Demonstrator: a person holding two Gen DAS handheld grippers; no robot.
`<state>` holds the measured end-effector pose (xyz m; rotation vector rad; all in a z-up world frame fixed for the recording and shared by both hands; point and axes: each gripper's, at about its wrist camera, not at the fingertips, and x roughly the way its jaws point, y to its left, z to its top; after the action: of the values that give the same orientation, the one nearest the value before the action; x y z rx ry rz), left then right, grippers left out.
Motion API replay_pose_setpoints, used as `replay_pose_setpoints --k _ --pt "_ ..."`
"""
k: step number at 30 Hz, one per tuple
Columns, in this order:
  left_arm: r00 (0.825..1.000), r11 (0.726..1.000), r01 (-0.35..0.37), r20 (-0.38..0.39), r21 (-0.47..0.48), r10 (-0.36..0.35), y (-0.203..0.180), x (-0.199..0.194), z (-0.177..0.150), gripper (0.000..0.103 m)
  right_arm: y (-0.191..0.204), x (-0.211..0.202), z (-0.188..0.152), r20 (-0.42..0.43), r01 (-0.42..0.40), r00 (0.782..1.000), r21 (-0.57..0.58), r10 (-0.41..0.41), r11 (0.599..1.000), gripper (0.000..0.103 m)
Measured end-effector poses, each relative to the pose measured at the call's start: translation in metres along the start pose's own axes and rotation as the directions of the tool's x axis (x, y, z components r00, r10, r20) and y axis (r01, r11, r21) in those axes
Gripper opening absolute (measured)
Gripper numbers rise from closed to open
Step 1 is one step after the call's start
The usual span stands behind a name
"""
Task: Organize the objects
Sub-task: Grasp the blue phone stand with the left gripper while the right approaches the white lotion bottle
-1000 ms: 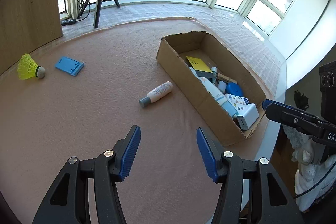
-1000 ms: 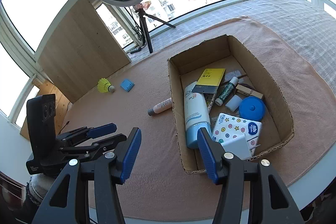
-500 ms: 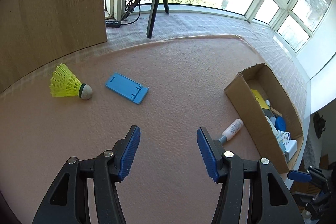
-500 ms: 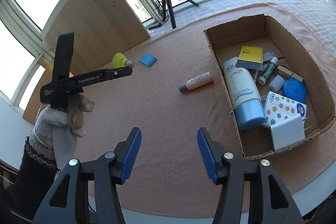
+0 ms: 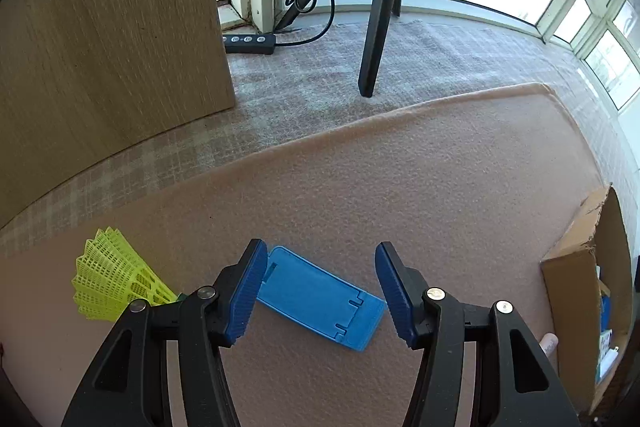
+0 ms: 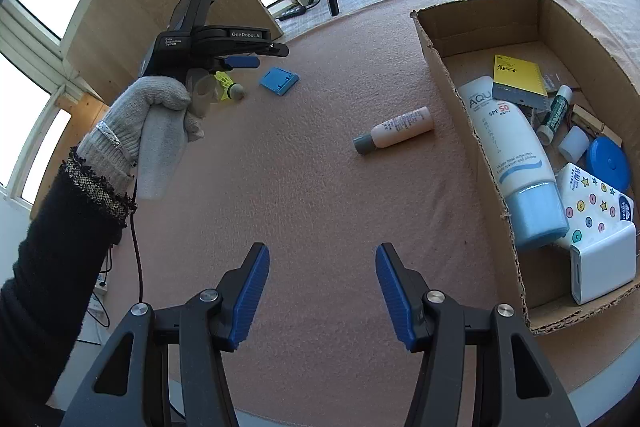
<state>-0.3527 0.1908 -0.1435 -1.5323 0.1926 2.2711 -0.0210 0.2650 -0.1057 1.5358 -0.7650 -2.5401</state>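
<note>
A yellow shuttlecock point(image 5: 116, 287) lies at nine o'clock of the blue stand point(image 5: 320, 297), whose long axis runs ten-to-four. The left gripper point(image 5: 321, 291) hangs wide open, empty, over it. The right gripper point(image 6: 322, 291) is likewise wide open, empty; box point(image 6: 452, 75) at two o'clock.

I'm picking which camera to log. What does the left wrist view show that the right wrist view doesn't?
Only the left wrist view: the open left hand-held gripper just above the blue stand, seen close. Only the right wrist view: the bottle, the box's contents, and the open right hand-held gripper. Both: stand, shuttlecock, box, tripod.
</note>
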Motion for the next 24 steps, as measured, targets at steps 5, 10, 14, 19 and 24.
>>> replay_pose_setpoints --k 5,10,14,19,24 --pt "0.999 1.0 -0.012 -0.036 0.01 0.012 0.005 0.023 0.004 0.055 -0.005 0.009 0.005 -0.013 0.007 1.0 0.027 -0.006 1.0 0.052" --pt "0.999 0.995 -0.03 -0.008 0.097 0.031 -0.004 0.022 -0.008 0.044 -0.011 0.018 0.011 -0.025 0.001 1.0 0.082 0.001 0.997 0.052" --pt "1.0 0.993 -0.01 0.005 0.118 0.01 -0.006 0.016 -0.027 0.043 -0.013 0.025 0.018 -0.016 0.008 1.0 0.112 -0.006 0.994 0.052" --pt "0.999 0.987 0.017 0.026 0.159 -0.021 -0.015 0.002 -0.059 0.043 -0.013 0.039 0.032 -0.01 0.038 0.999 0.143 -0.037 0.989 0.052" --pt "0.997 0.979 0.045 0.046 0.199 -0.055 -0.018 -0.015 -0.096 0.043 -0.015 0.051 0.049 0.024 0.085 0.996 0.182 -0.09 0.98 0.053"
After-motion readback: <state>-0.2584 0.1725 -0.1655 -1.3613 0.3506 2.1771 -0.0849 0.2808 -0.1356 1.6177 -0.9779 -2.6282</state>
